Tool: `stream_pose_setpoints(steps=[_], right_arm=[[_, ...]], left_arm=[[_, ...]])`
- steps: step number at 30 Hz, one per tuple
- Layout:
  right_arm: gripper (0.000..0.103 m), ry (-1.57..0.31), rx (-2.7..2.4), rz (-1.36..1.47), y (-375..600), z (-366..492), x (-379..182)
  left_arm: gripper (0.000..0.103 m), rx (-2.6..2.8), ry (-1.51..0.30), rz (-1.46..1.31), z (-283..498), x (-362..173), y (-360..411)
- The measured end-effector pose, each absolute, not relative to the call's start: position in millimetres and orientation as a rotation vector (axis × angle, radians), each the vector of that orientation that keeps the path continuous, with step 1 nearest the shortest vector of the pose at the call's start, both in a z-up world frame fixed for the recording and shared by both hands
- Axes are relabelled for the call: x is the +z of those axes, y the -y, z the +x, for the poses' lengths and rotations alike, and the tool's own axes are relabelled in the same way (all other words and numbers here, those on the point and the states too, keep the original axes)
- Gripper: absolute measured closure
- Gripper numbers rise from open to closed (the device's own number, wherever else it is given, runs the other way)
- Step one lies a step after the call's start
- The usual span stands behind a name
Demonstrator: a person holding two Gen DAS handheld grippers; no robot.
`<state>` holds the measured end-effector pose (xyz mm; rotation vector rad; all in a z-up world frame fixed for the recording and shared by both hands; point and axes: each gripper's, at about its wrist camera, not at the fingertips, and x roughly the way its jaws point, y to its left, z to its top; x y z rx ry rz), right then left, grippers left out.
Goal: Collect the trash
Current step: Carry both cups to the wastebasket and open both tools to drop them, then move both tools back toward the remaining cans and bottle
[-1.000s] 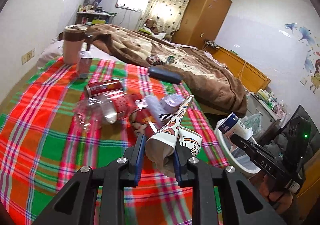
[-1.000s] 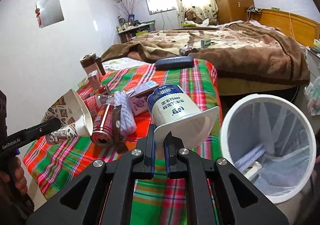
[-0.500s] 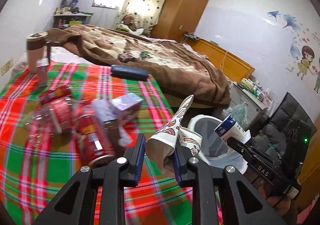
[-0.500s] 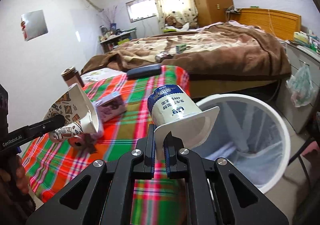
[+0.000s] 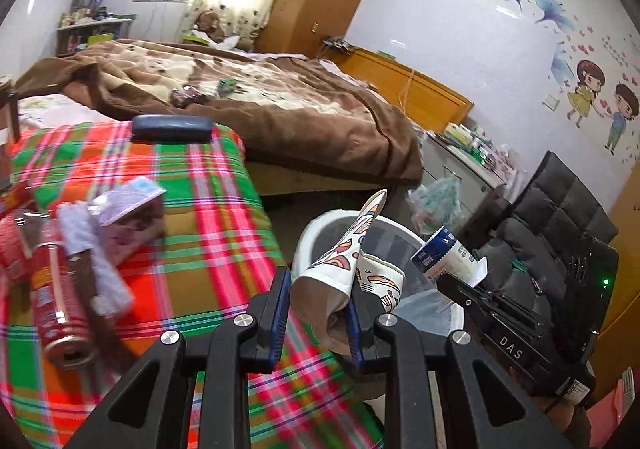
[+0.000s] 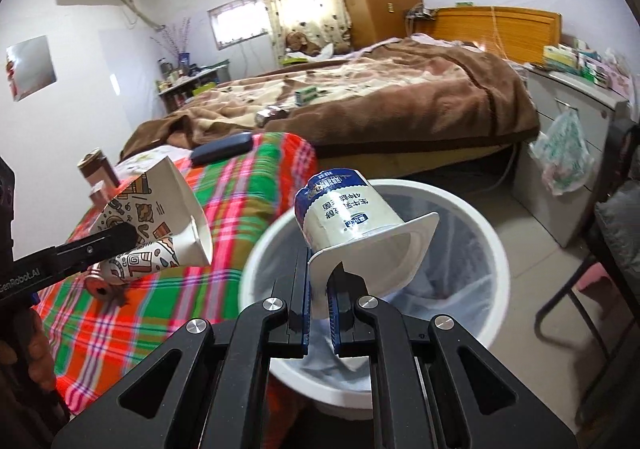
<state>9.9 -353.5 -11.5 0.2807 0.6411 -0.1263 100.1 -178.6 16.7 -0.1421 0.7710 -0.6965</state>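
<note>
left gripper [image 5: 316, 313] closed on a crushed paper cup [image 5: 344, 269], pinched by its flattened side so the printed cone juts up and forward. right gripper [image 6: 318, 303] closed on the rim flange of a yogurt cup [image 6: 352, 221], held mouth toward me and bottom pointing away; the thin lip is the only flat part those pads can clamp.

both pieces held clear of the table [image 5: 192, 225], off its checked cloth. yogurt cup sits over the open mouth of the white bin [image 6: 476, 217], which has a pale liner inside. in the right view the paper cup is beside the bin, over the table's edge; in the left view it lines up with the bin's near rim [image 5: 304, 245], so i judge it close but not yet over the opening.

against the earlier frames: a second ago both cups were above the cloth with the bin off to the right; now the bin fills the middle of the right view and the table has slid left. grips unchanged. a red can [image 5: 56, 313], a small pink box [image 5: 128, 217] and other litter lie on the cloth, so more trips remain. left view is smeared with motion.
</note>
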Motion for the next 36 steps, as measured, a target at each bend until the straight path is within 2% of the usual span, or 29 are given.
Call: stream_pose_setpoints(steps=[10, 21, 23, 24, 26, 27, 28, 32, 34, 36], right_arm=[[0.095, -0.713, -0.174, 0.301, 376.5, 12.5, -29.4], [0.095, -0.785, -0.210, 0.264, 387.0, 12.1, -39.7], [0.093, -0.793, -0.213, 0.252, 385.8, 11.1, -39.7], [0.088, -0.794, -0.213, 0.252, 386.3, 11.1, -39.6], [0.075, -0.786, -0.208, 0.250, 385.4, 8.7, -38.0], [0.067, -0.784, -0.208, 0.249, 385.7, 8.1, -37.8], [0.065, -0.783, -0.207, 0.248, 386.0, 8.5, -37.5], [0.065, -0.773, -0.210, 0.247, 384.5, 7.0, -33.9], [0.065, -0.766, -0.208, 0.249, 382.5, 6.1, -31.4], [0.065, -0.758, -0.203, 0.249, 379.5, 5.1, -29.8]], left_arm=[[0.077, -0.724, -0.814, -0.039, 102.9, 0.8, 234.2], [0.077, -0.750, -0.851, -0.036, 108.1, -9.4, 255.9], [0.077, -0.727, -0.854, -0.024, 109.4, -9.9, 255.3], [0.075, -0.722, -0.853, -0.022, 109.1, -9.5, 254.9], [0.068, -0.713, -0.854, -0.030, 109.4, -8.7, 251.7], [0.061, -0.710, -0.850, -0.033, 109.1, -7.9, 249.7], [0.057, -0.705, -0.847, -0.036, 108.4, -7.0, 247.3], [0.056, -0.677, -0.831, -0.032, 105.7, -2.1, 238.4], [0.050, -0.663, -0.823, -0.035, 103.5, 0.8, 231.8], [0.050, -0.656, -0.820, -0.049, 102.5, 2.6, 225.7]])
